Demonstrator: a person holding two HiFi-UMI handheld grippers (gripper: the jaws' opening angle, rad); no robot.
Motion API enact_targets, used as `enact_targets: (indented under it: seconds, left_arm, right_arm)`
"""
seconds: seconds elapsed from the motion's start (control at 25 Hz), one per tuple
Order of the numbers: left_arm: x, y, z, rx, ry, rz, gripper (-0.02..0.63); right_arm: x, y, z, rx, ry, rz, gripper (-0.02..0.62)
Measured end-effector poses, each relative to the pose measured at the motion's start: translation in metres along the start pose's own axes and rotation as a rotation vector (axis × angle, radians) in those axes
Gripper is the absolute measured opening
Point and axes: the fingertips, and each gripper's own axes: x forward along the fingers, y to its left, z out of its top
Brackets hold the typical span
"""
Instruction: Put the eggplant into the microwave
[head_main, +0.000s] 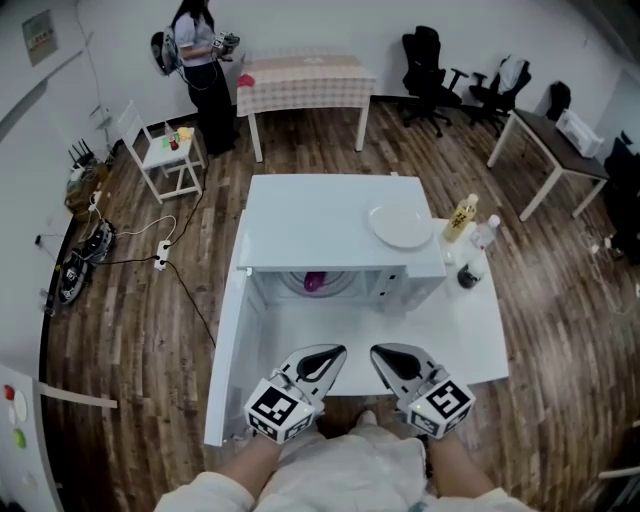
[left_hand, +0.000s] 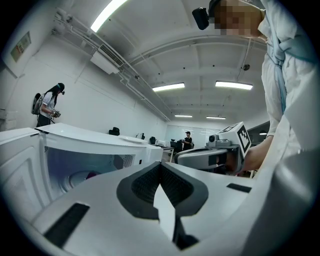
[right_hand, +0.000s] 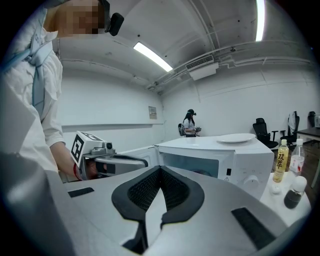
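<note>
**White table (head_main: 470, 340), eggplant (head_main: 314, 282) inside the microwave (head_main: 330, 225)**

Its door (head_main: 228, 360) stands open to the left and the purple eggplant lies inside. My left gripper (head_main: 333, 355) and right gripper (head_main: 383, 354) hover before it, side by side, jaws of both pressed together on nothing.

The small purple eggplant (head_main: 314, 282) lay inside the white microwave (head_main: 320, 220) at the centre of the head view. The microwave's door (head_main: 228, 340) stood swung wide open, toward the lower left.
</note>
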Motion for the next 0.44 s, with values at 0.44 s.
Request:
enact_targets:
  seconds: [0.44]
  left_arm:
    - [-0.0014, -0.0004, 0.0003, 0.002, 0.003, -0.021, 0.002]
  right_arm:
    - [-0.0010, 0.0036, 0.0047, 0.005, 0.004, -0.011, 0.031]
